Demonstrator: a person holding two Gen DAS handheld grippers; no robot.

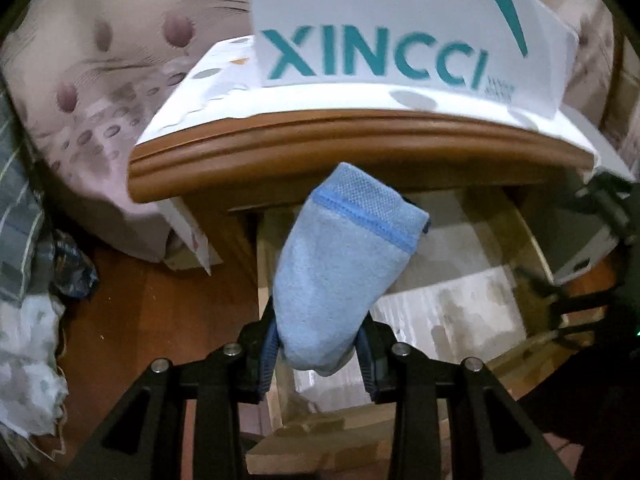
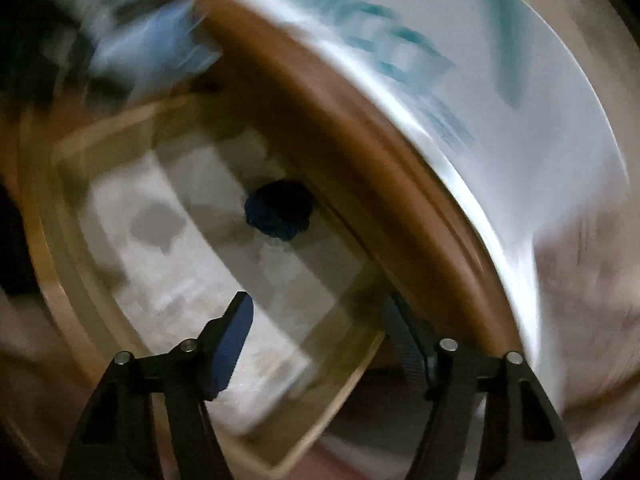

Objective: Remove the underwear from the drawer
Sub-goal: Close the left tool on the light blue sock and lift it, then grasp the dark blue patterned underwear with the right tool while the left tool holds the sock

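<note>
I have the light blue underwear (image 1: 344, 264) pinched between the pads of my left gripper (image 1: 318, 354), a folded bundle with a darker blue stitched band near its top, held up in front of the open drawer (image 1: 460, 308) rather than lying in it. Below and behind it the drawer stands pulled out from a wooden nightstand (image 1: 360, 148) with a rounded brown edge; its bottom is lined with pale, blotchy paper. In my right wrist view, badly smeared, my right gripper (image 2: 320, 320) has its jaws apart with nothing between them, pointing down into the same drawer, where a small dark blue bundle (image 2: 280, 210) lies near the back, under the nightstand's edge; I cannot tell what it is. On the nightstand's white-covered top stands a white box (image 1: 400, 28) with teal letters. To the left a pinkish bedcover (image 1: 100, 80) with round purple spots hangs down, and lower left there is crumpled cloth (image 1: 28, 312) on a reddish-brown wooden floor (image 1: 160, 312). At the right edge of the left view part of the other gripper shows, dark and blurred.
</note>
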